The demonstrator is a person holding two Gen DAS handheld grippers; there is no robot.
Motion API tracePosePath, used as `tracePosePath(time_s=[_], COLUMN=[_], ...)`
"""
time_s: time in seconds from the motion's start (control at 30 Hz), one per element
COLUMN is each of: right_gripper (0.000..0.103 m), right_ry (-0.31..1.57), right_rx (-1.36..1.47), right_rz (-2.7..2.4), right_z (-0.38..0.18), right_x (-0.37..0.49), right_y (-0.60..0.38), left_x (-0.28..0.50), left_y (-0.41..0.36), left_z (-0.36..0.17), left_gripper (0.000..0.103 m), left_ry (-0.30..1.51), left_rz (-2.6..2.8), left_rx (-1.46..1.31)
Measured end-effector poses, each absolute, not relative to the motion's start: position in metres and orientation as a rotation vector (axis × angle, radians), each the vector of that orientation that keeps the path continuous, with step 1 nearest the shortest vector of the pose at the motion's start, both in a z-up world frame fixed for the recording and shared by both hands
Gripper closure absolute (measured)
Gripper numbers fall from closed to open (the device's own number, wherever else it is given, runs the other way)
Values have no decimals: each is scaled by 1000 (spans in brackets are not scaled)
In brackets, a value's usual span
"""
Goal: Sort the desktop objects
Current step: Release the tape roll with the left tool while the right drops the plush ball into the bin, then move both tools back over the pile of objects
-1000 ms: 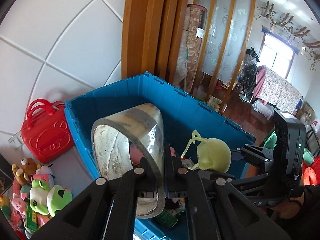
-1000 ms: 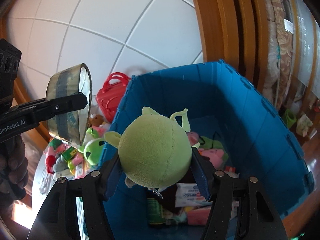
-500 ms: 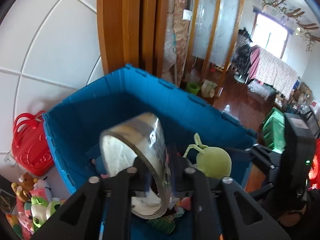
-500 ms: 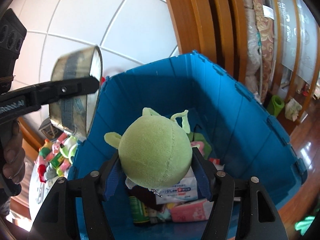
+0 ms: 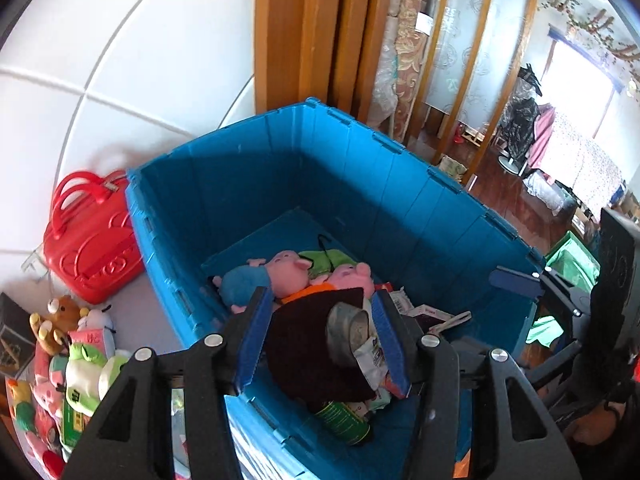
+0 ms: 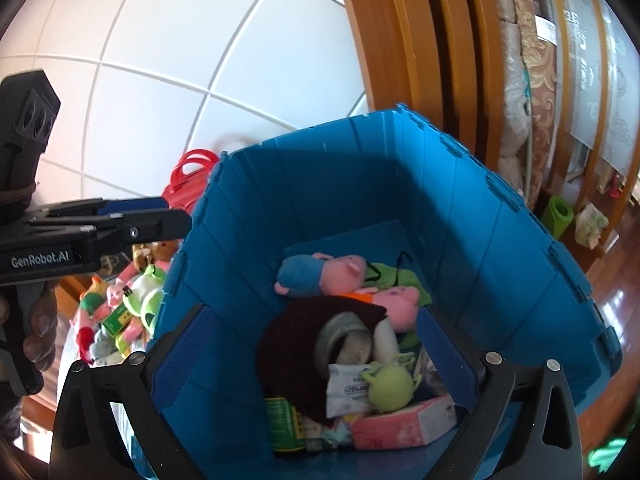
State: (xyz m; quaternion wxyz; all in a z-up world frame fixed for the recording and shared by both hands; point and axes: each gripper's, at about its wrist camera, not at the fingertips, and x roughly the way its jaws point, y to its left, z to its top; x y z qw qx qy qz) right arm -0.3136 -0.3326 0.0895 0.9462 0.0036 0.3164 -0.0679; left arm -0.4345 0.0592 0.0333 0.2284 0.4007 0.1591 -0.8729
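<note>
while both grippers hang over the blue crate (image 5: pixel 248 184), the left gripper (image 5: pixel 320 332) and right gripper (image 6: pixel 316 356) have jaws opening with nothing pressed between them. the tape roll (image 6: pixel 348 340) lies on a dark cloth (image 6: pixel 288 344) inside the crate, and the green plush ball (image 6: pixel 390 386) rests on a wipes pack (image 6: pixel 344 394) just beside it.

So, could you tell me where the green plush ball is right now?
In the right wrist view the green plush ball lies inside the blue bin, low and right of centre, on the wipes pack beside the tape roll.
</note>
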Motion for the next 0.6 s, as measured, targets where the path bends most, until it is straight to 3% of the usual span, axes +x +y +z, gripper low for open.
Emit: tracePosePath(time_s=[0.6], right_gripper=[0], right_ry=[676], right_rx=[-148], right_rz=[107], right_z=[70], right_x=[-286], right_y=[-194], left_x=[-227], left_y=[46], left_z=[0], left_gripper=[52], left_ry=[665], left_rz=[-2134], left_rx=[945])
